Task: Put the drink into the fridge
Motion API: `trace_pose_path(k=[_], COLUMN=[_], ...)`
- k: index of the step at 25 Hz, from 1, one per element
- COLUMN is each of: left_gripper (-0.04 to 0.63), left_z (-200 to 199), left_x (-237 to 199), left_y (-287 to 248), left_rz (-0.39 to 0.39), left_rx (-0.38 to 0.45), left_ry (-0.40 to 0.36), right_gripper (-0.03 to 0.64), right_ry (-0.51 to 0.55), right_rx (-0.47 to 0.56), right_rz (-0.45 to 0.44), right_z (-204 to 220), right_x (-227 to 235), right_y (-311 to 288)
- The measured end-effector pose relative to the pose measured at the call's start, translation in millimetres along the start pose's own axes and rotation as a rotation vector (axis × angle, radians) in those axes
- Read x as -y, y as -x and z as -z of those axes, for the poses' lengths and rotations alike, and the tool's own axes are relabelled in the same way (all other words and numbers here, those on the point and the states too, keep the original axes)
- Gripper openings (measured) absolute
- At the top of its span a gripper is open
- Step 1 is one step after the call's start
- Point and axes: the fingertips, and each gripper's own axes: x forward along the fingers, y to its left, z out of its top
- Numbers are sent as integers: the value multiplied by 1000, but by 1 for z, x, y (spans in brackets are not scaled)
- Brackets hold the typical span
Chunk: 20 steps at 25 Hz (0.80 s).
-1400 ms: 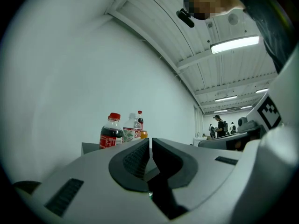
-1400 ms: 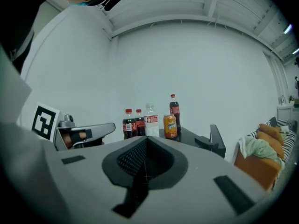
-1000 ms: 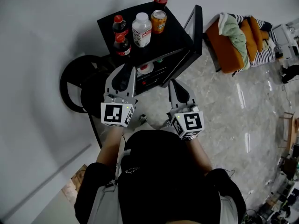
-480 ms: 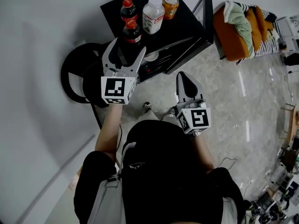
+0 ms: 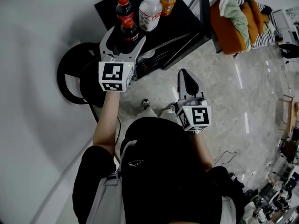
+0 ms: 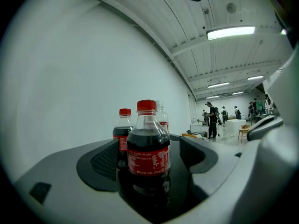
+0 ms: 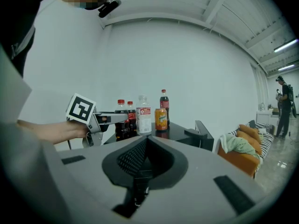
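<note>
On the small black fridge's top (image 5: 180,22) stand two cola bottles, a white bottle (image 5: 150,10) and an orange can (image 5: 167,1). My left gripper (image 5: 125,36) is level at the top's near left corner. Its jaws have just been opening, and they now stand wide to either side of the near cola bottle (image 5: 128,31) without pressing on it. In the left gripper view that bottle (image 6: 148,146) fills the middle between the pads, with the second cola bottle (image 6: 124,130) behind it. My right gripper (image 5: 186,74) is shut and empty, lower, in front of the fridge.
The fridge door (image 5: 202,10) stands open to the right. An orange seat with clothes (image 5: 233,29) is beyond it. A black round object (image 5: 70,78) stands left of the fridge against the white wall. A further cola bottle (image 7: 164,101) stands at the back.
My left gripper has moved forward to the fridge top and its jaws have opened around the near cola bottle. The right gripper has stayed about where it was.
</note>
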Motion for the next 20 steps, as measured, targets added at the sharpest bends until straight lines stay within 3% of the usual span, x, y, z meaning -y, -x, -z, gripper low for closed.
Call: trace_pose_path(k=[14, 17, 20], left_gripper=[383, 323, 319], left_z=[13, 13, 13], left_x=[-1, -4, -6], left_y=[-15, -15, -15], left_rz=[17, -6, -13], left_rx=[0, 5, 9], left_ry=[23, 33, 36], right_gripper=[14, 14, 14], right_ry=[-2, -4, -6], right_rx=[-20, -23, -22], right_rz=[46, 54, 60], right_z=[11, 12, 14], right_x=[12, 15, 17], right_y=[3, 5, 7])
